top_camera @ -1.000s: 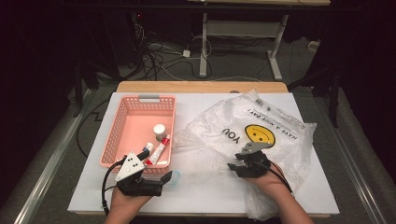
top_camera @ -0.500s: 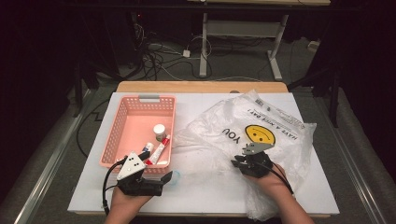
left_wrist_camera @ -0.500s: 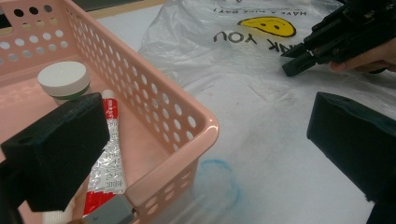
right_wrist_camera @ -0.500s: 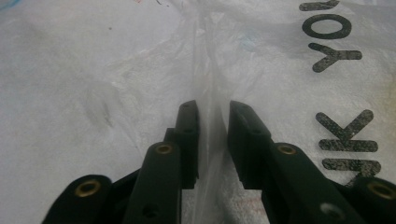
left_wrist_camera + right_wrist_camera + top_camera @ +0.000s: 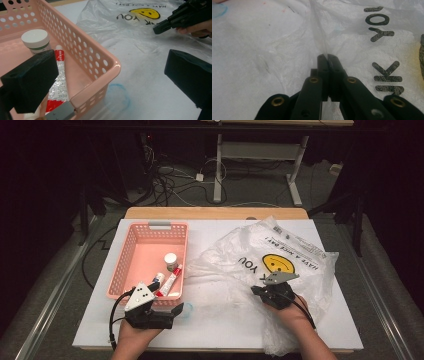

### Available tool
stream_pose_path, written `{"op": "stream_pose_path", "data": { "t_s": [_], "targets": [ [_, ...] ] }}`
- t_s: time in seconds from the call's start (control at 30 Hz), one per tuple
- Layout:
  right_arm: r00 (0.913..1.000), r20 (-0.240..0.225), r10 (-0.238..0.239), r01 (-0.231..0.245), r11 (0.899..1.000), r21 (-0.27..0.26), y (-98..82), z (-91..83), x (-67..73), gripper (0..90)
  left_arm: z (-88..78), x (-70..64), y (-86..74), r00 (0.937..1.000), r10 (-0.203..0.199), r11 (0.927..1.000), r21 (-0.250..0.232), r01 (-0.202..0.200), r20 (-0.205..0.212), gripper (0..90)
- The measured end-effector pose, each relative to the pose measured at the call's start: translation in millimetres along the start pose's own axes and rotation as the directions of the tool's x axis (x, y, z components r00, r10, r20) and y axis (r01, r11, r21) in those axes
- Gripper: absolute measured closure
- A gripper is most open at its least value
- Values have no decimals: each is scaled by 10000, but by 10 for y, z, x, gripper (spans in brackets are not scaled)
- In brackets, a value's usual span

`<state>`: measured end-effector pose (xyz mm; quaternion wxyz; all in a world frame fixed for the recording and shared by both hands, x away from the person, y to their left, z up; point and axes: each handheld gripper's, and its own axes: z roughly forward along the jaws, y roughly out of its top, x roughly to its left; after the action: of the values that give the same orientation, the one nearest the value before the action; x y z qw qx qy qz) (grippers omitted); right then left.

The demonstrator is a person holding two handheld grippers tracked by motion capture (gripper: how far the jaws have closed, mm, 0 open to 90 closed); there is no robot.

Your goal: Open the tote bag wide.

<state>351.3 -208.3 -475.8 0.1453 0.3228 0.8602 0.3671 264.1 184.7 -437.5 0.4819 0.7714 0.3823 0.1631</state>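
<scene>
Clear, crinkled plastic takes up the right half of the high view: a thin bag (image 5: 280,270) printed with a yellow smiley face lies spread over the white table (image 5: 345,330). Right of centre, low in the frame, the right gripper (image 5: 256,291) sits down on the film, and compared with the frames from a moment ago its jaws have just been closing; they now look drawn together on the plastic. At lower left the left gripper (image 5: 179,311) rests at the near corner of the pink basket (image 5: 150,227), which holds a white-capped jar (image 5: 171,260) and a red-and-white tube (image 5: 169,282).

From the left gripper view, its two black jaws stand wide apart at the left and right edges of the frame with nothing between them, straddling the basket's corner; the jar and tube lie in the upper and middle left, and the other gripper shows at the upper right over the bag.

From the right gripper view, the jaws meet at centre frame with a ridge of film pinched up between their tips, rising toward the top edge.

I take that pinch as the change that matters: the bag is now caught, so lifting it open for the basket's items looks like the next step, with the left gripper free to fetch them.
</scene>
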Motion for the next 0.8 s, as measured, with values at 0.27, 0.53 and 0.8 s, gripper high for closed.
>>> {"op": "stream_pose_path", "data": {
  "t_s": [0.27,0.53,0.8],
  "targets": [
    [9998,-11,223,-223,9959,-874,16,-118,-33,899,-2,4,0,10000,-20,10000,-8,20,-40,0],
    [9996,248,163,-116,9834,-1813,114,-293,-17,899,-3,-1,2,10000,-24,10000,-40,24,-54,0],
    [9985,389,376,-273,9712,-2367,252,-380,-36,899,-15,-4,15,10000,-36,9999,-95,36,-86,0]
  ]
}}
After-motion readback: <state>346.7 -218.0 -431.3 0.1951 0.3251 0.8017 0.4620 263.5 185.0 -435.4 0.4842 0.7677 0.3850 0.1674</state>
